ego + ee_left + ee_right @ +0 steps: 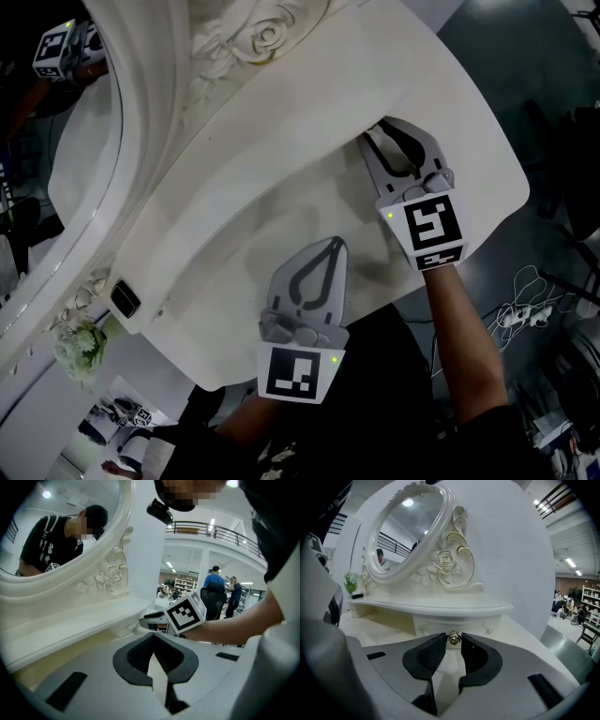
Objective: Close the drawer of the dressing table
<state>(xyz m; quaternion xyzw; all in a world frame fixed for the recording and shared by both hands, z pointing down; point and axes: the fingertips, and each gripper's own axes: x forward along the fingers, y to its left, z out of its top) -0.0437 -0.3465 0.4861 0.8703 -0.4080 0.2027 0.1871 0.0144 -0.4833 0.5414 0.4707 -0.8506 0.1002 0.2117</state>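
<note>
R gripper (453,641) pinches drawer knob (453,638), 2 jaws narrow; L gripper (153,635) closed, empty, over tabletop (469,141).

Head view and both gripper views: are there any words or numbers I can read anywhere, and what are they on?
No words or numbers can be read.
On the marker cubes: only black-and-white square patterns, no letters.
On the shirt reflected in the mirror: white print, too blurred to read.

Left claw (334,246), right claw (378,133): pale grey shells, black ribbed pads (426,656), black-white marker cubes (433,225), green lights; dark top.
</note>
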